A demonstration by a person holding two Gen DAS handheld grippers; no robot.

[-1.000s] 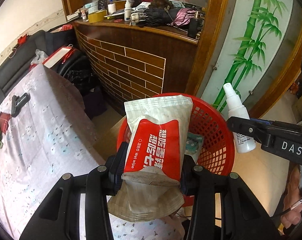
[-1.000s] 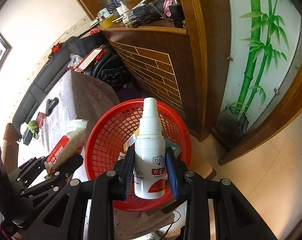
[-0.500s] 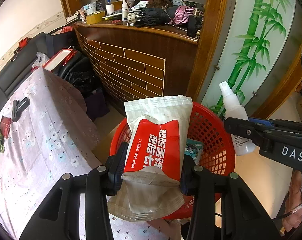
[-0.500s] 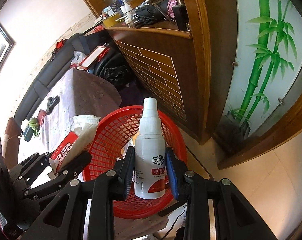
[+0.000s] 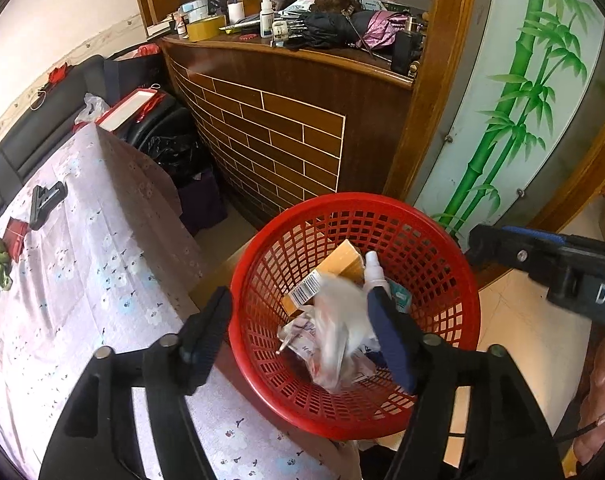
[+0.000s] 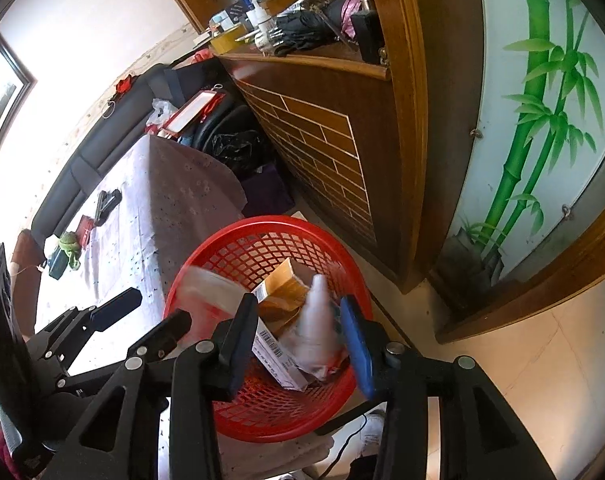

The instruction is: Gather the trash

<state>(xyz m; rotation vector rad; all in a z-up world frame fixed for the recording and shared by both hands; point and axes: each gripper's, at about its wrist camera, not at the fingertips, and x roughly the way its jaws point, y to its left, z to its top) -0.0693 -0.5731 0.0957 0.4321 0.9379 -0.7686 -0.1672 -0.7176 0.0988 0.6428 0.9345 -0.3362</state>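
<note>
Both the left gripper (image 5: 298,330) and right gripper (image 6: 298,340) are seen opening, nothing gripped. The wet-wipe pack (image 5: 338,332) and spray bottle (image 6: 316,320), blurred, appear inside the red basket (image 5: 468,320); a bounce over its near rim could be risked.

A motion-blurred white and red soft packet (image 5: 336,334) smears inside the red mesh plastic basket (image 5: 458,280), hiding the litter beneath. The white spray bottle (image 6: 316,320) blurs too, its label unreadable.
</note>
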